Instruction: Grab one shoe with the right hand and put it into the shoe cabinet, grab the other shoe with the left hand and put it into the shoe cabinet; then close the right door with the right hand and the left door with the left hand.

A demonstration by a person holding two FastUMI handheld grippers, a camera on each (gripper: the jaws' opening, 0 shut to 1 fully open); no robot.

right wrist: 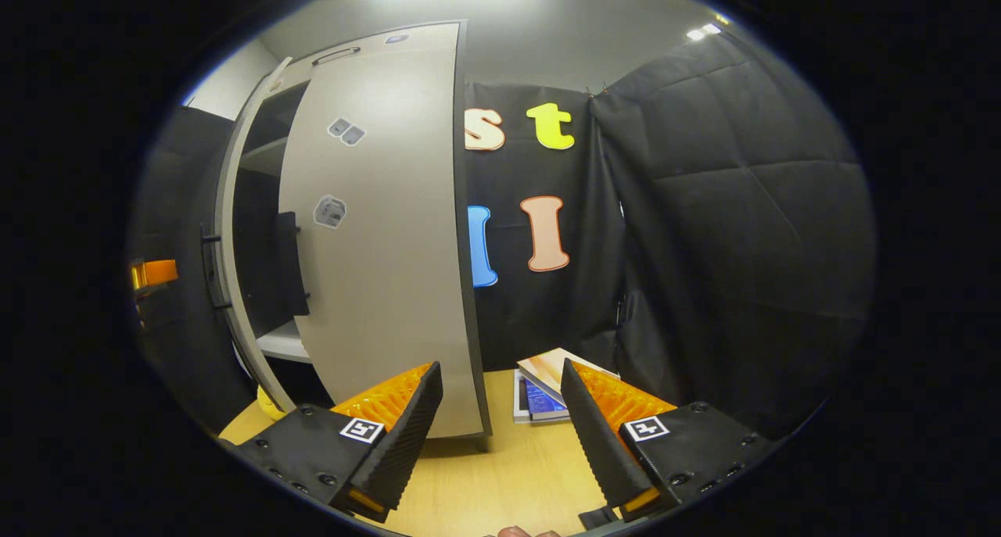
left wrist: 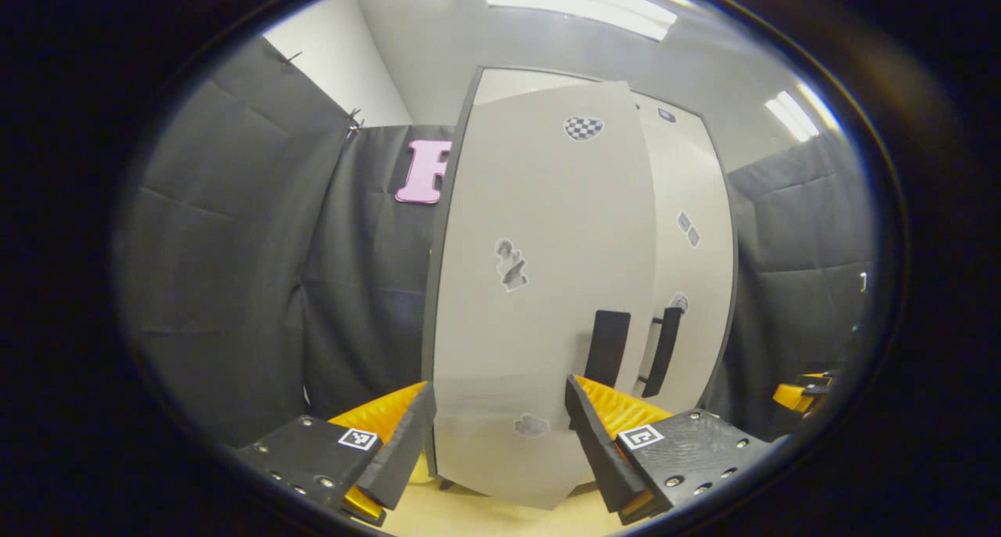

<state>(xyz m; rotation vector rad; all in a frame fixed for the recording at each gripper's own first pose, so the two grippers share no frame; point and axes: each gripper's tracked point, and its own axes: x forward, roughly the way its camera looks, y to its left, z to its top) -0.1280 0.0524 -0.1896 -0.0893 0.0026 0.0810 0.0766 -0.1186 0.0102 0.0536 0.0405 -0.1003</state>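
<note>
Grey panels form the shoe cabinet (left wrist: 688, 232), which stands on the pale wooden counter (right wrist: 500, 474) against the black cloth wall. In the left gripper view, the left door (left wrist: 547, 287) stands in front of the left hand-held gripper (left wrist: 500, 435), swung out slightly ahead of the right door (left wrist: 696, 287). Its black handle (left wrist: 608, 348) lies just beside the handle (left wrist: 663, 351) of the right door. The left hand-held gripper is spread, its fingers apart and pinching nothing. In the right gripper view, the right door (right wrist: 383, 248) is nearly shut and the left door (right wrist: 235, 240) is ajar, with shelves (right wrist: 274, 341) visible in the gap. The right hand-held gripper (right wrist: 500, 412) is likewise spread and grips nothing. Books (right wrist: 543, 388) lie on the counter beside the cabinet. Whether the shoes are inside cannot be told.
</note>
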